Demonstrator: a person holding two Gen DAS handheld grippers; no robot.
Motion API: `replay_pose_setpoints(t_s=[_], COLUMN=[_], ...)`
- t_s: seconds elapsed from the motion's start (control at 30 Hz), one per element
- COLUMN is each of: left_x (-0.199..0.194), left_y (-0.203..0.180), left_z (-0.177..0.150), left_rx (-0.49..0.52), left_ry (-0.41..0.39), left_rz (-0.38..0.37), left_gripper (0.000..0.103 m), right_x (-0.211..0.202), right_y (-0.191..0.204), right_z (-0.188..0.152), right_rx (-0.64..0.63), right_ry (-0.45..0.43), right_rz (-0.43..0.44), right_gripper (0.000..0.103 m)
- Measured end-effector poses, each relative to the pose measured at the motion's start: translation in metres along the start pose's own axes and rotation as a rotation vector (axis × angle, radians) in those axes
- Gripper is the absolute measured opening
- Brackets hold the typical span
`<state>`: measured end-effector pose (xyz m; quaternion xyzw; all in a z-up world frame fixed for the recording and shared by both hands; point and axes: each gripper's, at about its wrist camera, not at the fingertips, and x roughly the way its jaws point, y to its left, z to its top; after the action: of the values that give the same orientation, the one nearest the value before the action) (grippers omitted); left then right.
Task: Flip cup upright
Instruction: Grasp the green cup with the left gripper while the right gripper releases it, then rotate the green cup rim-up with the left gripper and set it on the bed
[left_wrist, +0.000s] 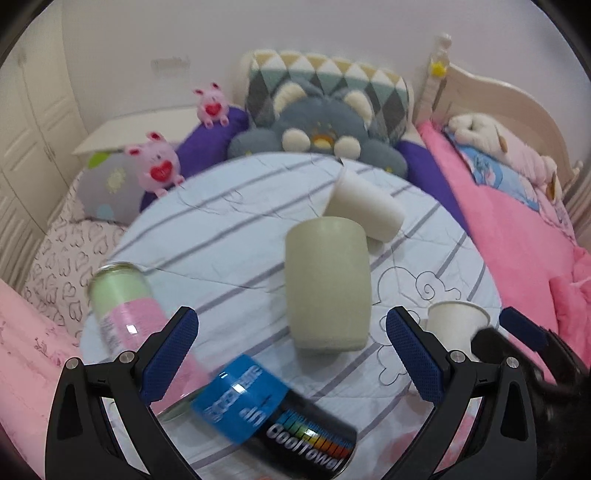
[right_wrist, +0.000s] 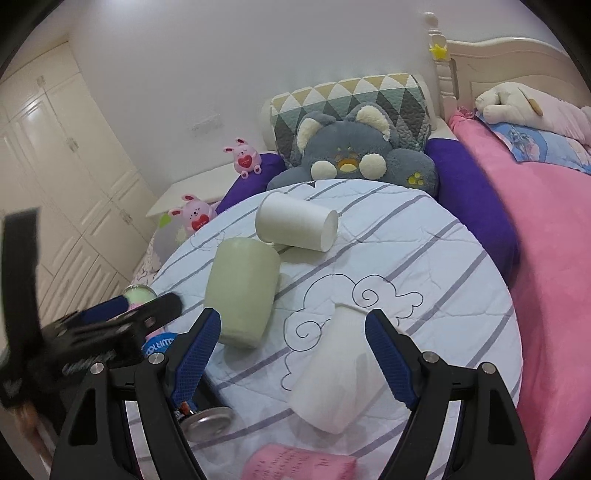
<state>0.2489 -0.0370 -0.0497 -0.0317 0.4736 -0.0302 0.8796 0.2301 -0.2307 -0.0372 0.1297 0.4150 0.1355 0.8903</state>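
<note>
A pale green cup stands upside down on the striped round cushion; it also shows in the right wrist view. A white paper cup lies on its side behind it, seen too in the right wrist view. A second white paper cup lies on its side between my right gripper's fingers. My right gripper is open around it. My left gripper is open, just in front of the green cup, touching nothing. The right gripper's tip and that second cup show at the right of the left wrist view.
A blue and black can and a green and pink can lie at the cushion's near left. A grey plush cat, pink plush pigs, a purple bolster and a pink blanket surround the cushion. A pink packet lies at the front.
</note>
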Motion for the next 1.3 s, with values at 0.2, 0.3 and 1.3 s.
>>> replay_pose_setpoints(t_s=[0.2, 0.3, 1.3], left_x=[0.025, 0.037, 0.075], left_y=[-0.01, -0.011, -0.026], left_z=[0.015, 0.022, 0.044], left_rx=[0.0, -0.021, -0.035], left_ry=[0.077, 0.108, 0.116], left_rz=[0.055, 0.064, -0.003], left_gripper=[0.103, 0.103, 0.081], right_x=[0.003, 0.009, 0.032], right_y=[-0.008, -0.012, -0.021], right_z=[0.002, 0.006, 0.009], right_rx=[-0.043, -0.054, -0.098], right_ry=[0.005, 0.015, 0.073], right_rz=[0.019, 0.014, 0.026], right_gripper=[0.082, 0.082, 0.082])
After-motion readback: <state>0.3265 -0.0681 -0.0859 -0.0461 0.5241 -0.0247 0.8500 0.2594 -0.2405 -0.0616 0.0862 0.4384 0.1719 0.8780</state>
